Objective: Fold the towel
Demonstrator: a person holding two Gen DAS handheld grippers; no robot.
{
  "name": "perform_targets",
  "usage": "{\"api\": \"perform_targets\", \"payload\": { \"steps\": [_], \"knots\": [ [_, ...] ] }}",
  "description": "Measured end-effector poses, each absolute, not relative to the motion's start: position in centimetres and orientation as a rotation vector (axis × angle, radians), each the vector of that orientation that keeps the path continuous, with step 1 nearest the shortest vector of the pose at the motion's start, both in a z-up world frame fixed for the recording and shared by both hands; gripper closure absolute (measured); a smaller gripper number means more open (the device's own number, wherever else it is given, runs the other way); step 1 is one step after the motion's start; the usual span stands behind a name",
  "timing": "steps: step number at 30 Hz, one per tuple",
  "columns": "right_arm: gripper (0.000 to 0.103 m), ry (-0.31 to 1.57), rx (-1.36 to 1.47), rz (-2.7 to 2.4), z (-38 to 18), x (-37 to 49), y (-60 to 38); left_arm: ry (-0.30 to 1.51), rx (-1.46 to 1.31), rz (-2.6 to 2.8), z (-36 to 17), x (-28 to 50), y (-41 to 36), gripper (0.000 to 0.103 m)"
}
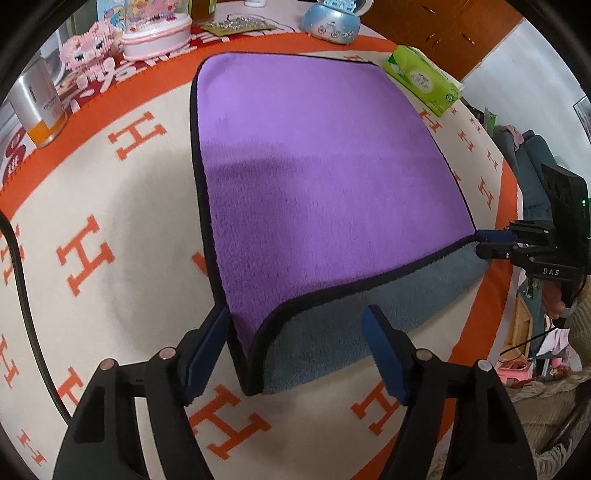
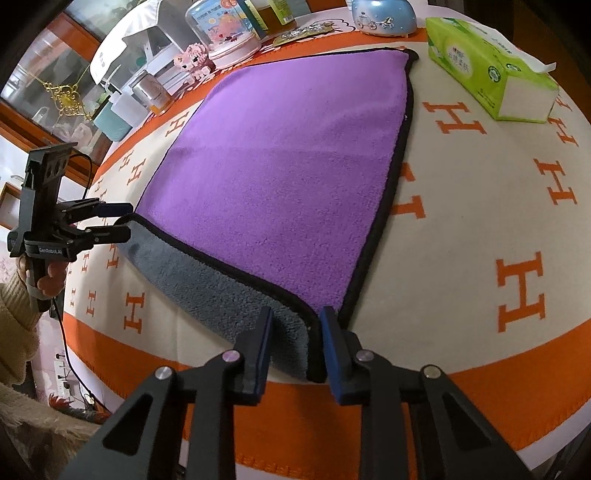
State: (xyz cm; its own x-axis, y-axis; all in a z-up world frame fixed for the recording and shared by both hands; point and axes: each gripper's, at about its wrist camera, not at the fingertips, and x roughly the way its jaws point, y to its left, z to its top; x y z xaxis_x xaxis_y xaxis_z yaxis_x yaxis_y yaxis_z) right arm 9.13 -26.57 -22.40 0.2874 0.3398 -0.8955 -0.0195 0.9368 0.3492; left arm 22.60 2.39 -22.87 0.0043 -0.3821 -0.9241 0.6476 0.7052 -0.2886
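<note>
A purple towel (image 1: 325, 177) with a black hem and grey underside lies on the cream and orange table cover; it also shows in the right wrist view (image 2: 280, 177). Its near edge is lifted and curled, showing the grey side (image 1: 369, 325). My left gripper (image 1: 295, 354) is open, its fingers on either side of the near-left corner. My right gripper (image 2: 295, 350) is open too, its fingers wide on either side of the near-right corner (image 2: 314, 350). Each gripper also shows in the other view: the right gripper (image 1: 495, 242) and the left gripper (image 2: 122, 221), each at a towel corner.
A green tissue pack (image 1: 421, 79) lies beside the towel's far right corner; it also shows in the right wrist view (image 2: 487, 70). A pink toy (image 1: 92, 55), a pink box (image 1: 155, 33), a blue music box (image 1: 332, 18) and a bottle (image 1: 37, 107) stand along the far edge.
</note>
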Motion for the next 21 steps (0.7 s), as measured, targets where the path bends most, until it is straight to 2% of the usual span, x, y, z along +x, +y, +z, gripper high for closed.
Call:
{"api": "perform_targets", "payload": {
  "steps": [4, 10, 15, 19, 20, 21],
  "knots": [
    [0.080, 1.256, 0.269, 0.244, -22.4, 9.0, -26.3, 1.348, 0.241, -0.834, -23.1, 22.6, 2.3, 0.035],
    [0.085, 1.248, 0.273, 0.236, -22.4, 8.8, -26.6, 1.365, 0.258, -0.842, -23.0, 22.7, 2.6, 0.054],
    [0.087, 1.240, 0.264, 0.229, -22.4, 8.7, -26.5, 1.373, 0.291, -0.845, -23.1, 22.3, 2.5, 0.055],
    [0.092, 1.239, 0.236, 0.224, -22.3, 8.7, -26.3, 1.361, 0.333, -0.823, -23.1, 21.9, 2.1, 0.084],
    [0.095, 1.239, 0.230, 0.224, -22.3, 8.7, -26.2, 1.359, 0.344, -0.818, -23.1, 21.8, 2.1, 0.090],
    [0.096, 1.239, 0.228, 0.225, -22.3, 8.6, -26.2, 1.353, 0.360, -0.811, -23.1, 21.6, 2.0, 0.091]
  ]
}}
